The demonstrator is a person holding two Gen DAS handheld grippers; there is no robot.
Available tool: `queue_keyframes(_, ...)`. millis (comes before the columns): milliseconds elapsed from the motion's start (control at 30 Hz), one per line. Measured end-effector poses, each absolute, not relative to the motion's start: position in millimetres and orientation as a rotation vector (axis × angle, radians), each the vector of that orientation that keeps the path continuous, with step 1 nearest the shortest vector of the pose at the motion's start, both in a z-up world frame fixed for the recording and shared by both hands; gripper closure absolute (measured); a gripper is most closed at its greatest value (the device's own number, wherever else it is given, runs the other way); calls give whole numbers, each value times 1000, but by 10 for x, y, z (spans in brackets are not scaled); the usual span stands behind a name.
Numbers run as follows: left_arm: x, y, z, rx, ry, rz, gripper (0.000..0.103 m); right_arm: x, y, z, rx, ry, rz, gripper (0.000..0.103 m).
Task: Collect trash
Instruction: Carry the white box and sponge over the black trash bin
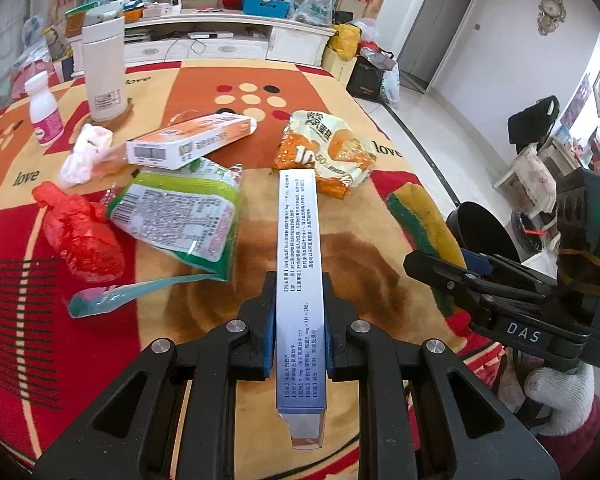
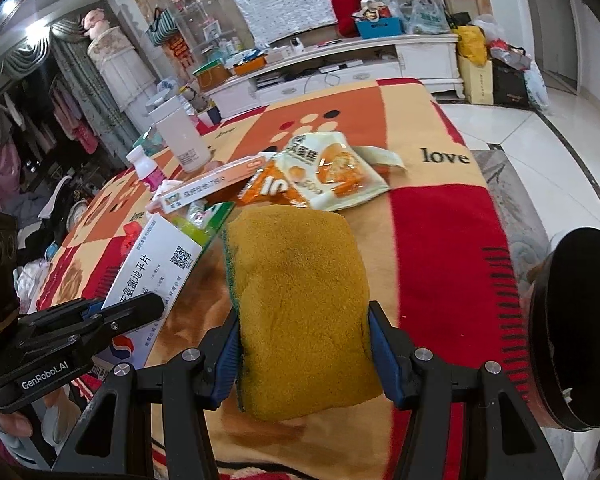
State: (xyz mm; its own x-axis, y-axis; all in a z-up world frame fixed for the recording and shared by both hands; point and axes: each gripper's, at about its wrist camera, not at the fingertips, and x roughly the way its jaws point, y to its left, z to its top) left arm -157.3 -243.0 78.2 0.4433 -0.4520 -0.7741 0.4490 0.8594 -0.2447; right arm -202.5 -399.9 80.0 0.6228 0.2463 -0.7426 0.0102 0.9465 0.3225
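My left gripper (image 1: pixel 300 308) is shut on a long white and blue medicine box (image 1: pixel 299 264), held above the table; the box also shows in the right wrist view (image 2: pixel 152 276). My right gripper (image 2: pixel 304 336) is shut on a yellow sponge with a green edge (image 2: pixel 300 312), also seen in the left wrist view (image 1: pixel 424 224). On the table lie an orange snack wrapper (image 1: pixel 324 148), a green and white food bag (image 1: pixel 180 216), an orange and white box (image 1: pixel 188 140), a red plastic bag (image 1: pixel 80 232), a crumpled white tissue (image 1: pixel 84 152) and a teal wrapper strip (image 1: pixel 132 292).
A black bin (image 2: pixel 580 332) stands at the table's right edge, also in the left wrist view (image 1: pixel 484 232). A white thermos (image 1: pixel 104 68) and a small white and pink bottle (image 1: pixel 46 112) stand at the back left. The table has a red and orange cloth (image 1: pixel 388 184).
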Motion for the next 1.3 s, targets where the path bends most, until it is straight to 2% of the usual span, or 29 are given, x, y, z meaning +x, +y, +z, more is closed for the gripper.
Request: queue_keyframes(1300,-1697,-3699,702,60,993,-761,87,-2444,-5144,688,382,896,-78,47)
